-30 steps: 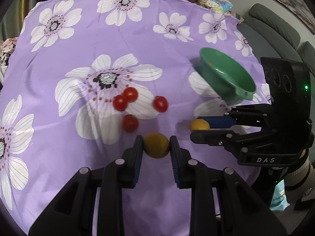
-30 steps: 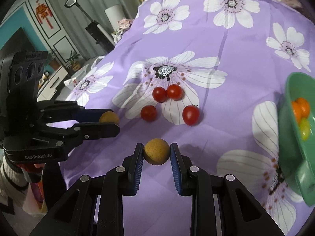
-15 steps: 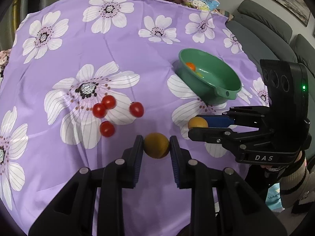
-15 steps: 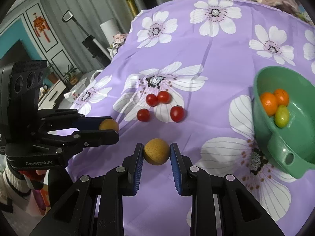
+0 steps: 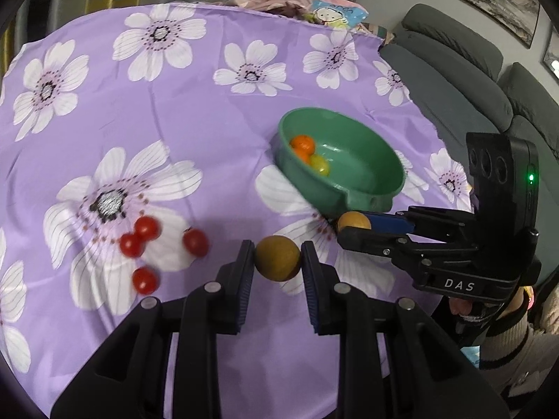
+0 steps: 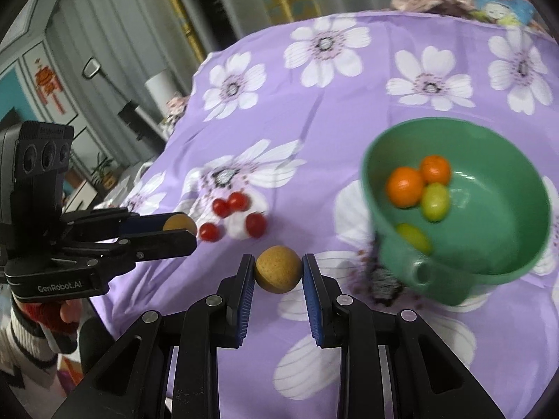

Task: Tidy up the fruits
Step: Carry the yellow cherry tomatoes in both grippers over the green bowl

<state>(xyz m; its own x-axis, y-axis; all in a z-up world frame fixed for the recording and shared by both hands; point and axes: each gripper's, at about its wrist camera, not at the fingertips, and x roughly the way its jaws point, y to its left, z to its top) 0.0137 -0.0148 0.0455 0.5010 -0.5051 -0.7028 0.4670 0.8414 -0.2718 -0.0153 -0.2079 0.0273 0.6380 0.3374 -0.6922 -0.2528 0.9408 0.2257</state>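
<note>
My left gripper (image 5: 277, 260) is shut on a round tan-brown fruit (image 5: 277, 257), held above the purple flowered cloth. My right gripper (image 6: 278, 269) is shut on a second tan-brown fruit (image 6: 278, 268); it also shows in the left wrist view (image 5: 353, 221), just below the green bowl's near rim. The green bowl (image 5: 367, 188) (image 6: 506, 255) holds two oranges (image 6: 405, 186) and yellow-green fruits (image 6: 435, 200). Several red cherry tomatoes (image 5: 145, 227) (image 6: 230, 204) lie on a white flower to the left of both grippers. The left gripper shows in the right wrist view (image 6: 180, 225).
The table is draped in a purple cloth (image 5: 195, 111) with white flowers. A grey sofa (image 5: 454, 80) stands off its right edge. A pile of fabric and a cartoon-print bag (image 5: 337, 12) lie at the far edge. Cabinets and curtains stand beyond the left side (image 6: 52, 80).
Both grippers have risen and moved toward the bowl with their fruits still held. The bowl's inside now shows in both views, and the tomatoes have slid to the left.
</note>
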